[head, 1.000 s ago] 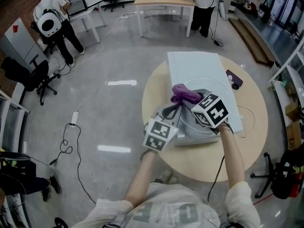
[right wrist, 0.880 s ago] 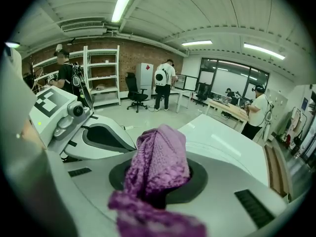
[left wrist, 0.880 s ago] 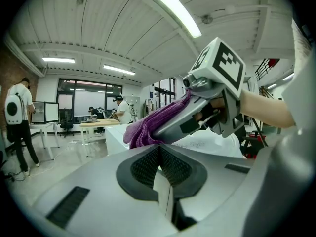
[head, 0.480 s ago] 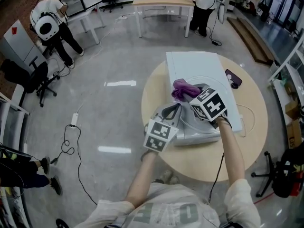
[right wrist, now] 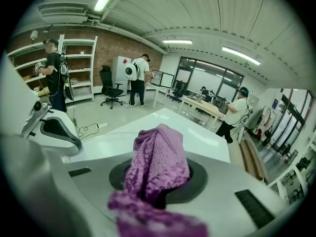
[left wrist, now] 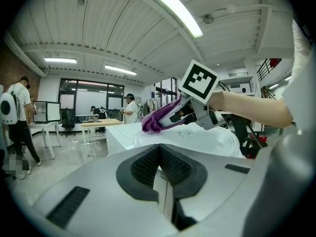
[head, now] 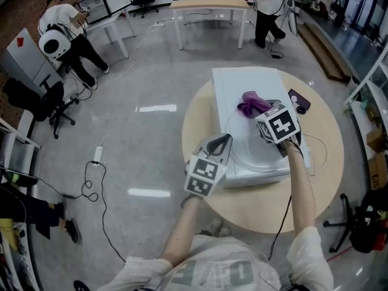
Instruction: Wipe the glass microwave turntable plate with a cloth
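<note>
The clear glass turntable plate [head: 257, 154] lies on a white box [head: 242, 80] on a round wooden table [head: 197, 123]. My left gripper [head: 219, 143] is at the plate's left rim, its jaws closed on the rim's thin edge [left wrist: 160, 181]. My right gripper [head: 259, 111] is shut on a bunched purple cloth [head: 250, 104] over the plate's far side. In the left gripper view the cloth [left wrist: 155, 120] touches the plate [left wrist: 202, 139]. The right gripper view is mostly filled by the cloth [right wrist: 158, 162], with the left gripper [right wrist: 54, 128] at its left.
A dark phone [head: 299, 100] lies on the table right of the white box, and a white cable [head: 321, 153] loops beside it. Several people stand at desks in the background. An office chair [head: 51, 99] and floor cables [head: 91, 180] are at left.
My right gripper has carried the purple cloth across the plate, from its near left part to its far right side. The left gripper has stayed at the rim.
</note>
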The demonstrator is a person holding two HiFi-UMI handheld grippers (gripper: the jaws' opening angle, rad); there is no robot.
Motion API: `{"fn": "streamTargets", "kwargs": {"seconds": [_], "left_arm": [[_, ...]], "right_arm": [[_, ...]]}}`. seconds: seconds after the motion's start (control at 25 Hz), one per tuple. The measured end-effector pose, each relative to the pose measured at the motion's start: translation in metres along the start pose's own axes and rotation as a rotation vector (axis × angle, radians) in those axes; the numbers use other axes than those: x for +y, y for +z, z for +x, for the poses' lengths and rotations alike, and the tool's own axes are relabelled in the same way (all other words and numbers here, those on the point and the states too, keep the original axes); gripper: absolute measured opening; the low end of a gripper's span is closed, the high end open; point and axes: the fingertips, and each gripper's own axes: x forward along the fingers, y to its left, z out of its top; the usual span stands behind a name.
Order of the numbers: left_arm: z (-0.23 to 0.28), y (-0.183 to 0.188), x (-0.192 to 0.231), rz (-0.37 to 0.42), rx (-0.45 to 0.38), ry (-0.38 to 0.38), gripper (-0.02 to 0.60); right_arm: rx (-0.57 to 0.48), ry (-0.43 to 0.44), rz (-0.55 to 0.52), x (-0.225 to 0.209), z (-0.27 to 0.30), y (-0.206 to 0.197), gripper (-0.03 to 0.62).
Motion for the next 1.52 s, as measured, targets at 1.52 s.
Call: {"fn": "streamTargets", "kwargs": {"seconds": [1.52], "left_arm": [[0.003,0.004,0.001,-0.008,0.001,0.014,0.002]], "right_arm": [[0.071,-0.018,-0.038,0.101,-0.156,-0.097,0.048]]}}
